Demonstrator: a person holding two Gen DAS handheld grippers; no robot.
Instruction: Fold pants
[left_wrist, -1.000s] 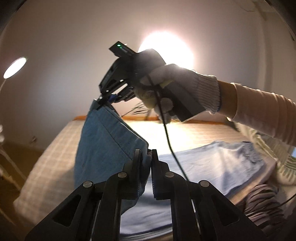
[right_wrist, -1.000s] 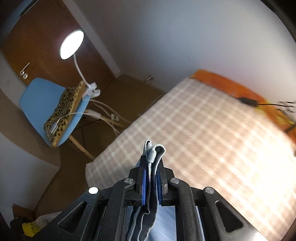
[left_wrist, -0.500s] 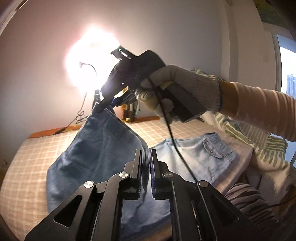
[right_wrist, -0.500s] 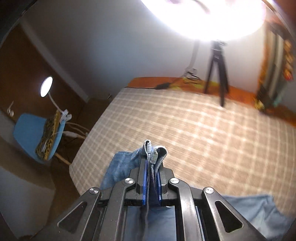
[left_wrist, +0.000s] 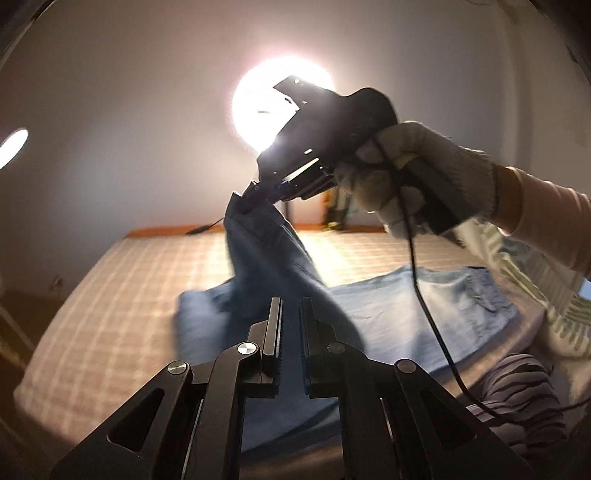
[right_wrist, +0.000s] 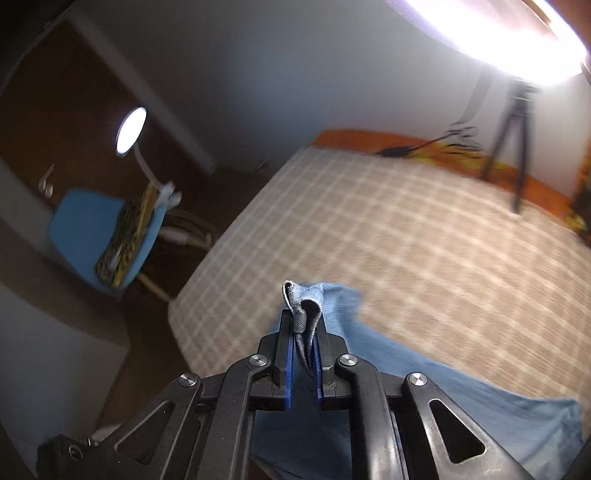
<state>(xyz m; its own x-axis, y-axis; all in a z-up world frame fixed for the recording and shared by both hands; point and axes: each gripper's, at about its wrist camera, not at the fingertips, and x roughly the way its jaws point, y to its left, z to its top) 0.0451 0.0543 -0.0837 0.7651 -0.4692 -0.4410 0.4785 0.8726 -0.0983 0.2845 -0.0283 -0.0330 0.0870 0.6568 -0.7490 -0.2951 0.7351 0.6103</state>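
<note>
While motion blur smears the bed (right_wrist: 424, 236), both grippers' fingers (right_wrist: 282, 332) pinch the blue pants (left_wrist: 399, 306), half hidden.

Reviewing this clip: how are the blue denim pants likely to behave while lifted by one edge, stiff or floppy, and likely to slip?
Probably floppy: the blue denim pants hang in a sagging fold from the right gripper down to the checked bed cover. Slipping seems unlikely, since a doubled hem bunches between the pads in the right wrist view. Likely heavy enough to drag, as most cloth stays lying on the bed.
</note>
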